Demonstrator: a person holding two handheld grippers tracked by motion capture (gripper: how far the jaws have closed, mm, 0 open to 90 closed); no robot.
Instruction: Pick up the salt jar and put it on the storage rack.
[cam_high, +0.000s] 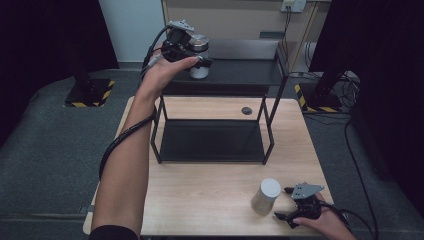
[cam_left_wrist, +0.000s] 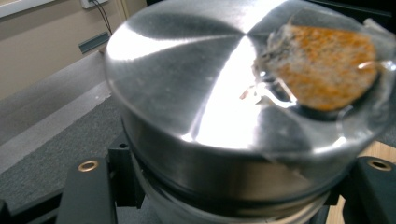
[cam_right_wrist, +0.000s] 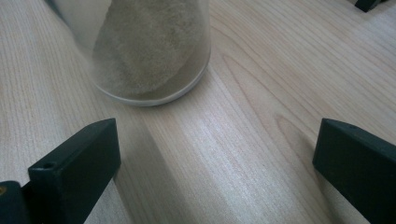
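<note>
Up close, the left gripper (cam_high: 200, 61) fingers clamp a steel-lidded jar (cam_left_wrist: 224, 116) bearing torn orange sticker (cam_left_wrist: 324, 67); overhead, the right gripper (cam_high: 286, 203) fingers gape beside a frosted jar (cam_high: 265, 196).

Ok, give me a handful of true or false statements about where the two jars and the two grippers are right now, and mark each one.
1. The left gripper is closed around the steel-lidded jar at the rack's top shelf. True.
2. The right gripper is clamped on the second jar. False: its jaws stand wide open, with that jar on the table in front of them, untouched.
3. The steel lid has a patch of orange residue under clear film. True.
4. The second jar sits on the rack's lower shelf. False: it stands on the wooden table, in front of the rack.
</note>
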